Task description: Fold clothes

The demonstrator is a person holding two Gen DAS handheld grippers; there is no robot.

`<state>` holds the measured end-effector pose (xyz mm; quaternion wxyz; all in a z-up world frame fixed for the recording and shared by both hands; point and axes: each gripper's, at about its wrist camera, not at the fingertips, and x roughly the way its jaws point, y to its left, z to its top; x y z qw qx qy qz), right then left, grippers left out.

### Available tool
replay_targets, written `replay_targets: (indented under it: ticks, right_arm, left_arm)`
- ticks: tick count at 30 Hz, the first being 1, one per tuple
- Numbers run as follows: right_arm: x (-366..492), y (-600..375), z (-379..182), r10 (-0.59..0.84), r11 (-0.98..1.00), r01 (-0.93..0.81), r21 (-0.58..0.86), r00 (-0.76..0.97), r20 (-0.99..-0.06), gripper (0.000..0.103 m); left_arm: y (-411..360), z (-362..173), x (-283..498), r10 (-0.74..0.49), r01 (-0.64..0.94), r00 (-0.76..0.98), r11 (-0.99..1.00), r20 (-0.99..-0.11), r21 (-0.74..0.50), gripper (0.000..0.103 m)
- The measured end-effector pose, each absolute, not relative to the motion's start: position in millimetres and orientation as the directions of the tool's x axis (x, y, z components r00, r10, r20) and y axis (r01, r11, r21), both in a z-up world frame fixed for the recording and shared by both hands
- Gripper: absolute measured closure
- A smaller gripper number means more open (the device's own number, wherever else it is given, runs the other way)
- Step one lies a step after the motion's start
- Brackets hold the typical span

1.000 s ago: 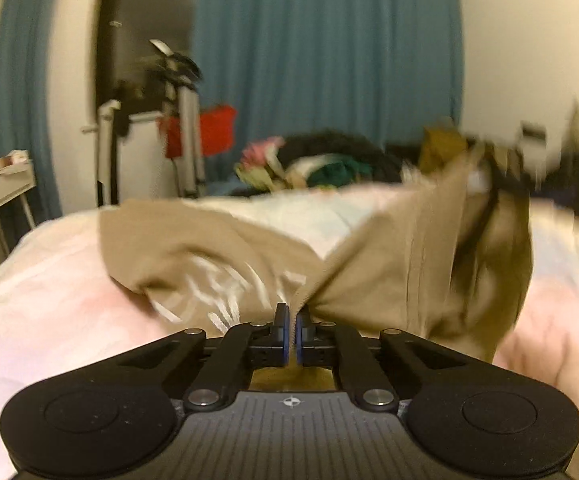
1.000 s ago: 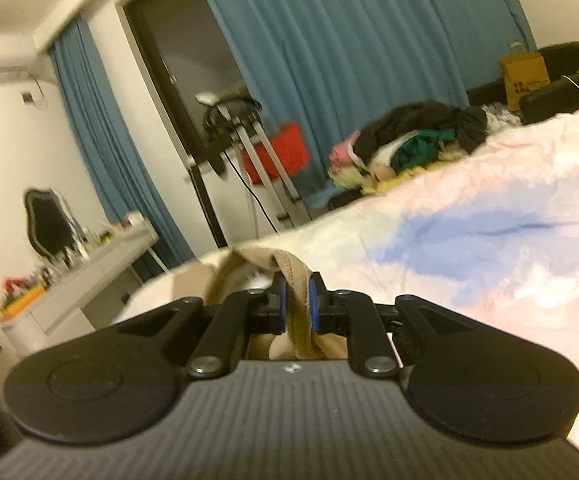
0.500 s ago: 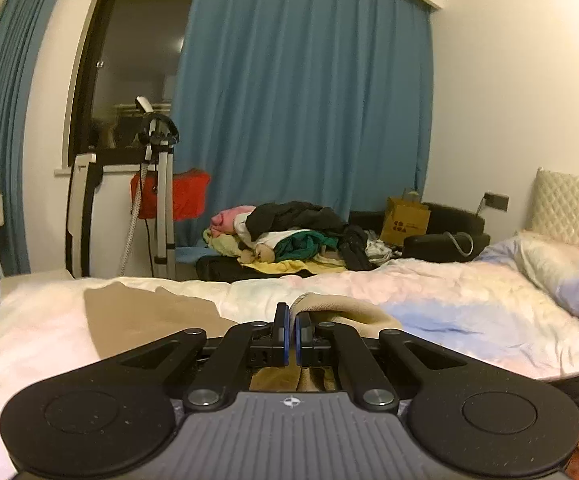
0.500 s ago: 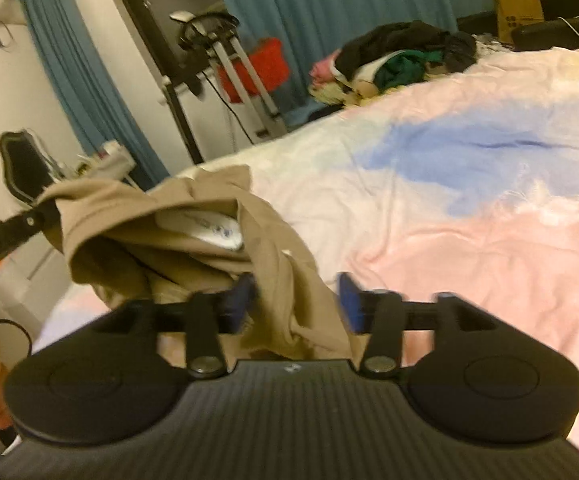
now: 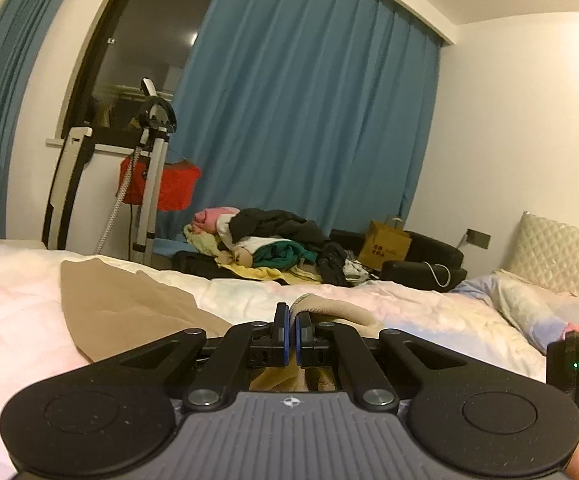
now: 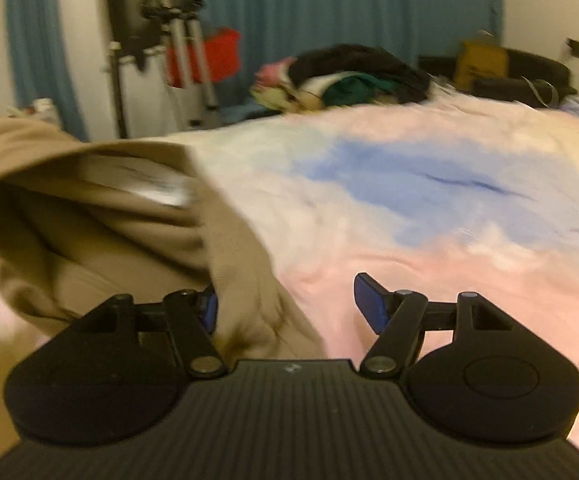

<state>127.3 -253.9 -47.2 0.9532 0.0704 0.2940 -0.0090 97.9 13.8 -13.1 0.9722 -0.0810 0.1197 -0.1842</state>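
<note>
A tan garment [image 5: 129, 312] lies on the pink, white and blue bedspread [image 5: 17, 320]. My left gripper [image 5: 291, 334] is shut on a ribbed edge of the garment, which bulges up just past the fingertips. In the right wrist view the same tan garment [image 6: 101, 240] lies bunched at the left on the bedspread [image 6: 429, 220]. My right gripper [image 6: 289, 304] is open wide, with cloth draped against its left finger [image 6: 208, 308] and the right finger [image 6: 371, 300] over bare bedspread.
A heap of mixed clothes [image 5: 273, 244] sits beyond the bed, with a brown paper bag [image 5: 385, 246] and a black sofa [image 5: 433, 258] beside it. A garment steamer stand [image 5: 149, 168] and blue curtains [image 5: 309, 120] stand behind. Pillows [image 5: 537, 304] lie at the right.
My right gripper has opened wide and let the tan garment go; the cloth has dropped onto the bed. My left gripper stays shut on the garment's edge and has come lower and level.
</note>
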Motion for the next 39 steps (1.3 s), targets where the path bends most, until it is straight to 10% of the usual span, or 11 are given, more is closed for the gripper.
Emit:
replay_targets:
  ticks: [10,14,16,22,25,32,39]
  right_arm:
    - [75.3,-297.1,-2.4,-0.001,0.962,0.108,0.251,0.921,-0.391,0.023]
    - [92.3,-295.6,-23.8,0.075,0.951,0.077,0.299,0.881,-0.467,0.054]
    - [98.7,-288.5,-34.4,0.125,0.942,0.053,0.333,0.862,-0.491,0.088]
    - [95.0,-270.9,-27.7,0.241,0.925,-0.084,0.37,0.883,-0.402,0.095]
    - [91.5,-264.6,-19.8,0.292,0.91,-0.138,0.391,0.884,-0.366,0.095]
    - [99.6,-256.2,-17.3,0.361,0.885,-0.187,0.427,0.856,-0.371,0.095]
    - [127.2,-258.1,-30.1,0.39,0.861,-0.163,0.482,0.819,-0.42,0.095]
  left_arm:
    - [33.2,-7.0,92.9,-0.32,0.256,0.922,0.927,-0.22,-0.274,0.1]
    - [33.8,-7.1,90.9,-0.286,0.224,0.925,0.943,-0.252,-0.248,0.1]
    - [33.3,-9.1,91.4,-0.276,0.211,0.923,0.946,-0.269,-0.245,0.1]
    - [32.6,-21.8,100.5,-0.188,0.115,0.919,0.968,-0.347,-0.221,0.098]
    - [36.1,-28.0,106.6,-0.146,0.059,0.909,0.972,-0.391,-0.227,0.089]
    - [47.7,-28.6,100.4,-0.061,-0.038,0.878,0.98,-0.474,-0.197,0.031]
    - [53.2,-5.8,58.3,-0.01,-0.052,0.877,0.992,-0.481,-0.114,0.021]
